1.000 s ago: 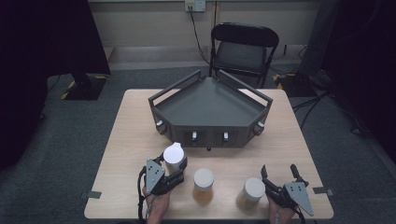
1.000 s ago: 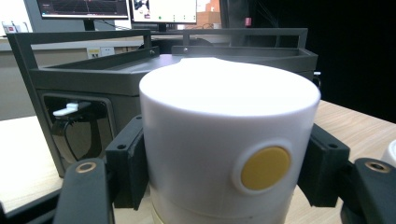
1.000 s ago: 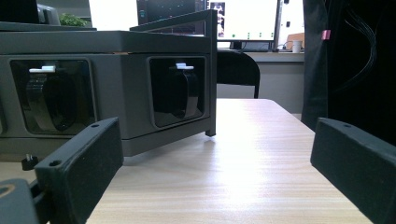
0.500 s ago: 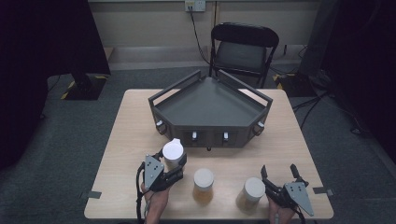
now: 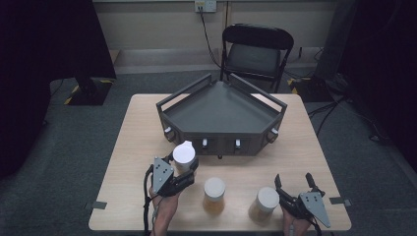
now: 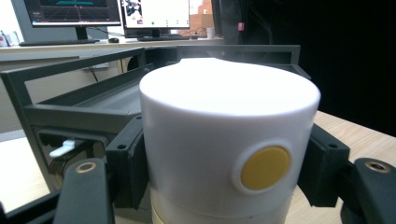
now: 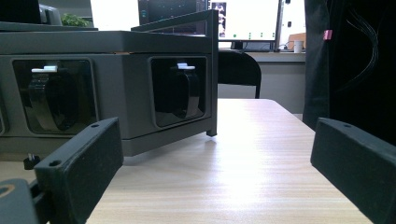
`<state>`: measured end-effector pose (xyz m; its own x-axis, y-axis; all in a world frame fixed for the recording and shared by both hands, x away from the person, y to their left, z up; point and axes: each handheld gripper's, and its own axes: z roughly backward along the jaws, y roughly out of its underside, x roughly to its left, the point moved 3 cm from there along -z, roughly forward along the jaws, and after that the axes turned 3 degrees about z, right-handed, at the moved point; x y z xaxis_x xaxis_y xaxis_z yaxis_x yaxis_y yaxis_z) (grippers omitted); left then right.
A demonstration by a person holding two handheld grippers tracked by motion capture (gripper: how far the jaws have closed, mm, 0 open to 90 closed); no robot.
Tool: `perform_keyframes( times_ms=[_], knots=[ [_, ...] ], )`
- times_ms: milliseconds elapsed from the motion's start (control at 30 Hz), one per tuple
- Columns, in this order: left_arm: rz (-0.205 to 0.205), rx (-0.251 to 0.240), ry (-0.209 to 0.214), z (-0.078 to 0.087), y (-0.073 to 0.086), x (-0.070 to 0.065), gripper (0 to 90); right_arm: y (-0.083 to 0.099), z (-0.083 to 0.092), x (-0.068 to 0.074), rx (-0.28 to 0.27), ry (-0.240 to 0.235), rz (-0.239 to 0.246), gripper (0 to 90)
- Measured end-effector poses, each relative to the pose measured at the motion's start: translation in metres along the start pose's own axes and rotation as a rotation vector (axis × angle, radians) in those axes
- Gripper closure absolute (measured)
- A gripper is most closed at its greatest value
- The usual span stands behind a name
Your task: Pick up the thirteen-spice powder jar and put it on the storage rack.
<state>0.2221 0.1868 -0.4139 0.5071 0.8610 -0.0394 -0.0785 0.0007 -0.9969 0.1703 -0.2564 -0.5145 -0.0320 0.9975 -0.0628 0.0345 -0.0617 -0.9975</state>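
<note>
Left gripper (image 5: pixel 183 169) is clamped on a white-capped jar (image 5: pixel 184 154) — both jaws press the cap's sides, held just in front of the grey tray (image 5: pixel 221 110). Right gripper (image 5: pixel 294 184) rests on the table (image 5: pixel 137 147) — jaws spread wide, nothing between them, beside another jar (image 5: pixel 265 201).
</note>
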Motion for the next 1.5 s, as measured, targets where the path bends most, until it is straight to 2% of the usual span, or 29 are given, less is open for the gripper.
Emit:
perform_keyframes(
  times_ms=[167,500,800,1067,1500],
  knots=[
    [-0.003,-0.006,0.003,-0.003,-0.008,0.0,31.1,0.0,0.0,0.0,0.0,0.0,0.0,1.3],
    [-0.04,-0.007,0.016,-0.009,-0.025,0.0,31.1,0.0,0.0,0.0,0.0,0.0,0.0,1.3],
    [-0.049,-0.023,0.024,-0.014,-0.038,0.001,31.1,0.0,0.0,0.0,0.0,0.0,0.0,1.3],
    [-0.031,-0.036,0.027,-0.022,-0.048,0.004,31.1,0.0,0.0,0.0,0.0,-0.001,0.0,1.3],
    [-0.03,-0.042,0.022,-0.034,-0.06,0.01,31.1,0.0,0.0,0.0,0.0,-0.002,0.0,1.3]
  ],
)
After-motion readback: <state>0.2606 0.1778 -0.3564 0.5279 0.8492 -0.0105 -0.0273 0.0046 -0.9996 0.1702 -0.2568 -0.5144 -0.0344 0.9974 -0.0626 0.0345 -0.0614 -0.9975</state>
